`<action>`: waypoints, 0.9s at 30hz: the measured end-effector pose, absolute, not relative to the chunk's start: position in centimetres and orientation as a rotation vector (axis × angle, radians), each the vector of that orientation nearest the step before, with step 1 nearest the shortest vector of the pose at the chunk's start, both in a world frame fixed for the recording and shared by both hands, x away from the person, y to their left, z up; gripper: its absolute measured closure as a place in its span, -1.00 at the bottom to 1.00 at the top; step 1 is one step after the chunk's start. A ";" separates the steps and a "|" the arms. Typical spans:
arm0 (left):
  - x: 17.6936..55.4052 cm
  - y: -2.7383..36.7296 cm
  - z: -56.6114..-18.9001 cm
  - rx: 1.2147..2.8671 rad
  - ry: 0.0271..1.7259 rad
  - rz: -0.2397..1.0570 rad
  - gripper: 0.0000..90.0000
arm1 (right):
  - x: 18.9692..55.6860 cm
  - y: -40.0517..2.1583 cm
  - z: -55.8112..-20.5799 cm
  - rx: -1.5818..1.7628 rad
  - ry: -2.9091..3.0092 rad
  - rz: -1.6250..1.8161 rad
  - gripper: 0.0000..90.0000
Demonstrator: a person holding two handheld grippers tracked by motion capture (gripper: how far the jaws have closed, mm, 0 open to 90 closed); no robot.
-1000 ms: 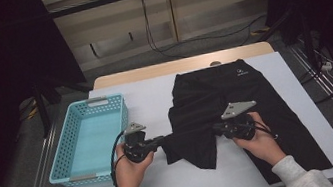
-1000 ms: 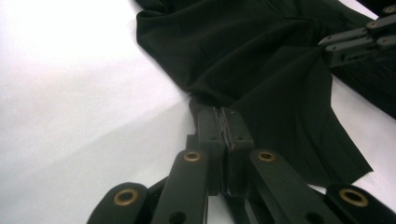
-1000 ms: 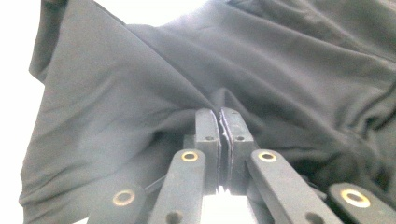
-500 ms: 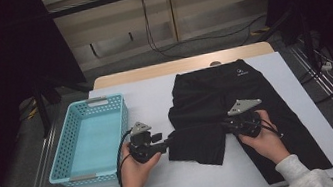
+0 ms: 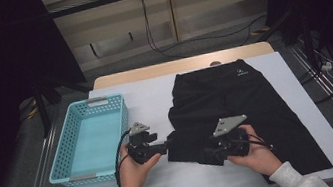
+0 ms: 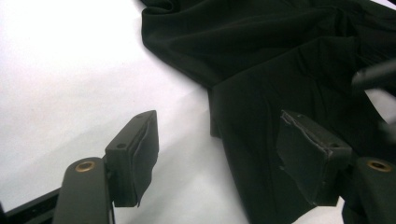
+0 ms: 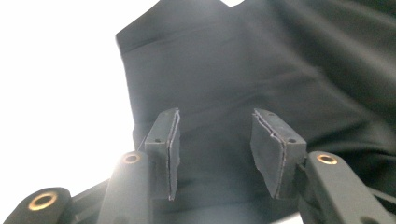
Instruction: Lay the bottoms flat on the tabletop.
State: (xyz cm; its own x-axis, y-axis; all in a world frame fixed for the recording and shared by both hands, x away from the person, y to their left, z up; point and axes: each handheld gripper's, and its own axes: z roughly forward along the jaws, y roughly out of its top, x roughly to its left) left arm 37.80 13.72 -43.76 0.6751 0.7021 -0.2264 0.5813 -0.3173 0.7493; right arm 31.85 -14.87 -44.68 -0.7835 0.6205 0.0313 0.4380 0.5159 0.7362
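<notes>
The left gripper (image 5: 169, 146) and right gripper (image 5: 208, 153) have just been opening; both stand released, pads clear of the cloth. The black trousers (image 5: 237, 107) lie flat on the white table (image 5: 145, 102), their folded near edge hard to make out, beside the blue basket (image 5: 88, 139)

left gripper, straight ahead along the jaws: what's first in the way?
The black garment. The left gripper has just been opening, jaws apart with nothing pinched; the folded cloth edge lies just ahead on the white table, probably first contact.
</notes>
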 end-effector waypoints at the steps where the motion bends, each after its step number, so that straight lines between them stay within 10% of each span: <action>1: 37.8 13.7 -43.8 2.020 0.992 0.179 -0.34 | 31.8 -14.6 -44.8 0.883 2.536 1.105 0.18; 8: 37.8 13.6 -43.8 2.025 0.983 0.184 -0.36 | 31.7 -13.8 -45.3 0.876 2.558 1.031 0.98; 27: 37.6 13.1 -44.1 2.050 0.967 0.144 -0.32 | 34.2 -18.2 -45.4 1.168 2.384 1.046 1.00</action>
State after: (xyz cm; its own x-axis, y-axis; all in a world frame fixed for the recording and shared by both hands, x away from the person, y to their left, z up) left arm 37.61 13.08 -44.07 0.6952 0.6806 -0.2314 0.5835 -0.3463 0.7345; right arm 34.18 -18.24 -45.35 -0.6307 0.7740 0.0561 0.5655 0.4090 0.7162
